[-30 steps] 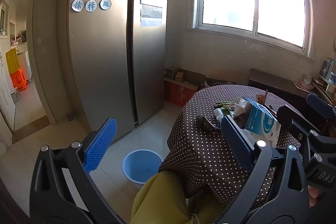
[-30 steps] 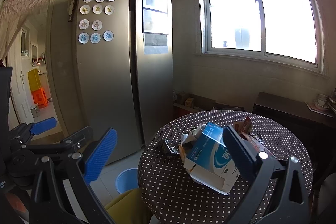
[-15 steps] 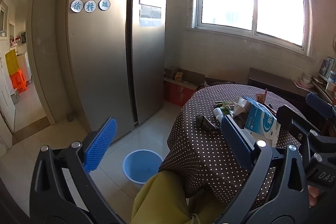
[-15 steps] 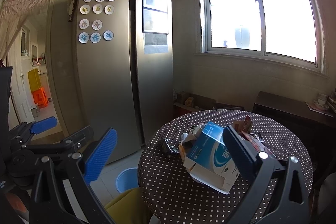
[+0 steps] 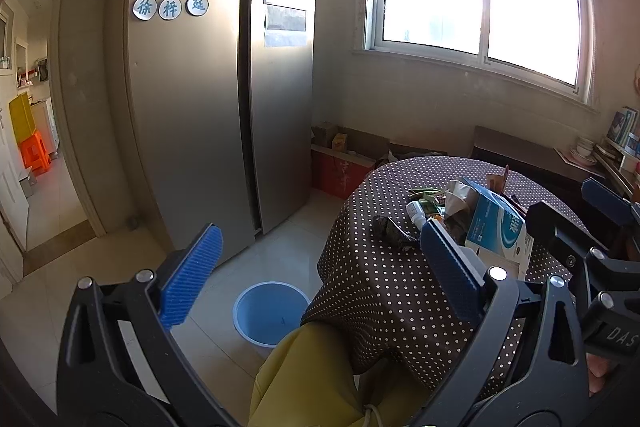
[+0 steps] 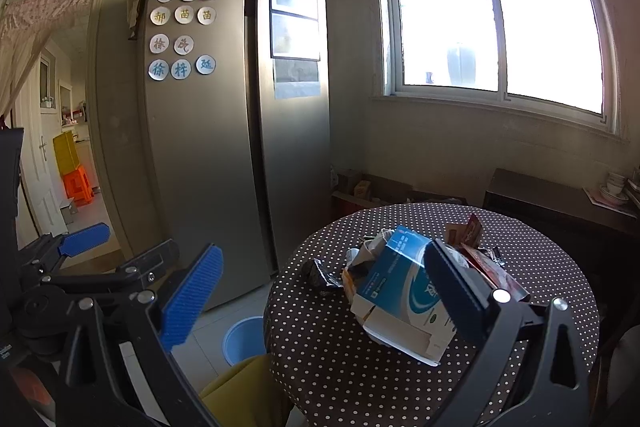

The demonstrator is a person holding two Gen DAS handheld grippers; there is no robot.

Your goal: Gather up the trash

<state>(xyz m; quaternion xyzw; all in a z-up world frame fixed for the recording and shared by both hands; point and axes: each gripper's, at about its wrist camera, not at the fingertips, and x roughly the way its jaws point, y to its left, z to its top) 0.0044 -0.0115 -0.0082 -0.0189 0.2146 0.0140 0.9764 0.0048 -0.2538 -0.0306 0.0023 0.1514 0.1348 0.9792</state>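
At the middle of the table (image 6: 400, 379) the trash pile (image 6: 404, 283) lies untouched; nothing has shifted in the last second. Left gripper (image 5: 316, 267) and right gripper (image 6: 320, 291) hover spread and empty, so collecting hasn't begun.

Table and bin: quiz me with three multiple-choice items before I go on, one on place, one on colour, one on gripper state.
1. Where is the bin?
A. on the table
B. on the floor beside the table
C. on the windowsill

2. What colour is the box on the table?
A. blue and white
B. green
C. orange

3. How do the left gripper and right gripper stand?
A. both shut on trash
B. one shut on the box
C. both open, holding nothing

Answers: 1 B, it stands on the tiles at the tablecloth's edge. 2 A, blue printed face with white flaps. 3 C, the fingers are wide apart in each view.
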